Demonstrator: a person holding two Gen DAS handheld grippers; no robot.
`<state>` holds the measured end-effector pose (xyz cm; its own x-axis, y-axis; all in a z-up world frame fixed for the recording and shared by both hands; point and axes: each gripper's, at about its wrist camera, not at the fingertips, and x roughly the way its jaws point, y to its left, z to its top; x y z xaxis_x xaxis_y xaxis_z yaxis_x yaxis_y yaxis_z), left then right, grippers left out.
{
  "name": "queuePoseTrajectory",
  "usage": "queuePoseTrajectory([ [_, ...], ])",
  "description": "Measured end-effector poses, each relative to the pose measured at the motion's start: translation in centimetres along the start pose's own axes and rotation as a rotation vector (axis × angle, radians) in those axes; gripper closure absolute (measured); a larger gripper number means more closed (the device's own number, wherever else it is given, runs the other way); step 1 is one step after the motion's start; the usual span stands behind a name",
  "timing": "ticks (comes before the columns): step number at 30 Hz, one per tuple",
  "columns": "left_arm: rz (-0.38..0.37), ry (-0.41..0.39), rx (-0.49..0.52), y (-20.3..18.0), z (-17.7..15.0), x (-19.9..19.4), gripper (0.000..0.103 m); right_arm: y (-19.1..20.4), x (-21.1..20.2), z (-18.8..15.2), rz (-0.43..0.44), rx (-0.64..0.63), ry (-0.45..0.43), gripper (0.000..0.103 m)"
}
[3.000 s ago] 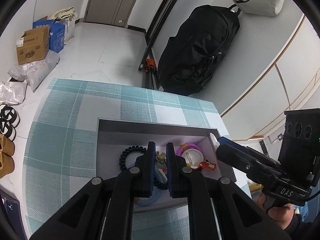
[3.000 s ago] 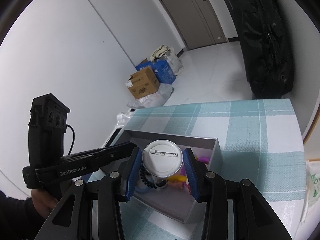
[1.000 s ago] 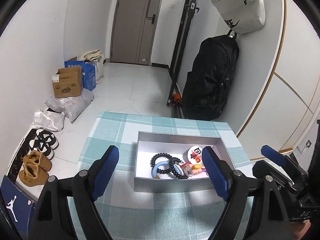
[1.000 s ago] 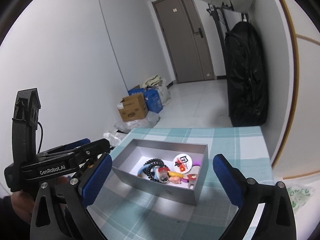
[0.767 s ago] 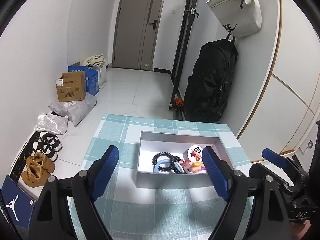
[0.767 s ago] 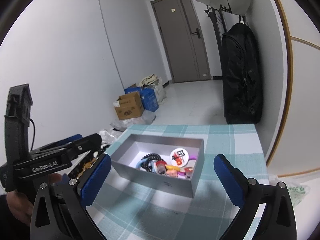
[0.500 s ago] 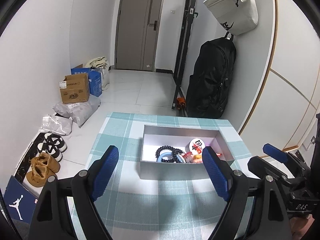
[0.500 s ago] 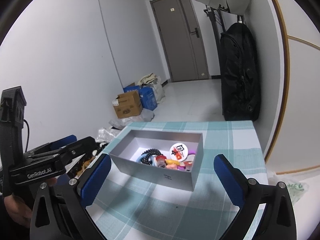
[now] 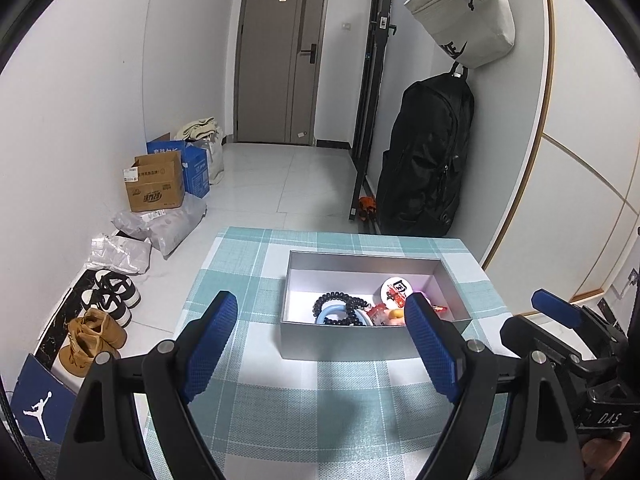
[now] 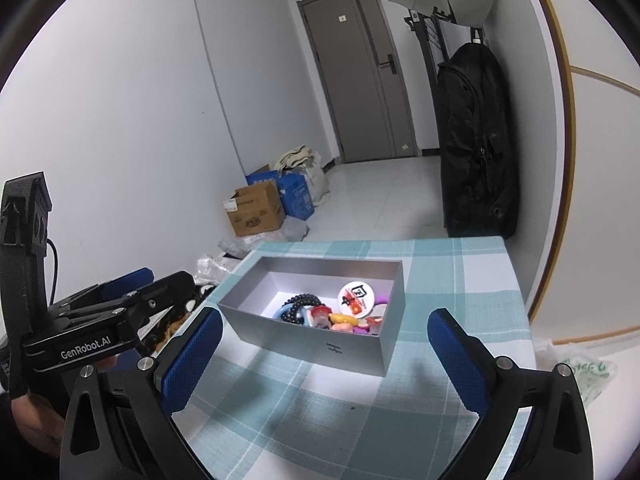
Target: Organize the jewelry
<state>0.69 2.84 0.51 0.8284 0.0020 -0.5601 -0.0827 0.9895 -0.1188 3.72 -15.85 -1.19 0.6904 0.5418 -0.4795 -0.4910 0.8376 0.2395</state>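
A grey open box [image 9: 344,340] [image 10: 320,344] sits on the teal plaid table [image 9: 320,420]. Inside lie a black beaded bracelet [image 9: 340,304] [image 10: 300,302], a light blue ring [image 9: 332,314], a round white badge with red print [image 9: 396,290] [image 10: 355,294], and small red, yellow and pink pieces [image 10: 340,320]. My left gripper [image 9: 320,340] is open and empty, held back from the box's near side. My right gripper [image 10: 324,352] is open and empty, in front of the box. Each gripper shows in the other's view, the left [image 10: 120,300] and the right [image 9: 560,320].
The table's far edge [image 9: 340,234] faces a white tiled floor. Cardboard and blue boxes [image 9: 154,186], plastic bags and shoes [image 9: 100,312] lie at the left. A black backpack [image 9: 424,168] and a beige bag [image 9: 464,12] hang on the right wall.
Both grippers released their items into the box, opened wide and pulled back and up. The white badge now lies in the box.
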Motion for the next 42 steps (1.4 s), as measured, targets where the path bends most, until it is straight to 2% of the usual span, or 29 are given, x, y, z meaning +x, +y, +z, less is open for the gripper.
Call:
queuePoseTrajectory([
  [32,0.017,0.008,-0.019,0.31,0.01,0.22,0.021,-0.01,0.12,-0.3,0.012,0.002,0.012,0.0],
  [42,0.002,0.017,-0.013,0.22,0.05,0.24,0.021,0.02,0.07,-0.27,0.01,0.0,0.013,0.0],
])
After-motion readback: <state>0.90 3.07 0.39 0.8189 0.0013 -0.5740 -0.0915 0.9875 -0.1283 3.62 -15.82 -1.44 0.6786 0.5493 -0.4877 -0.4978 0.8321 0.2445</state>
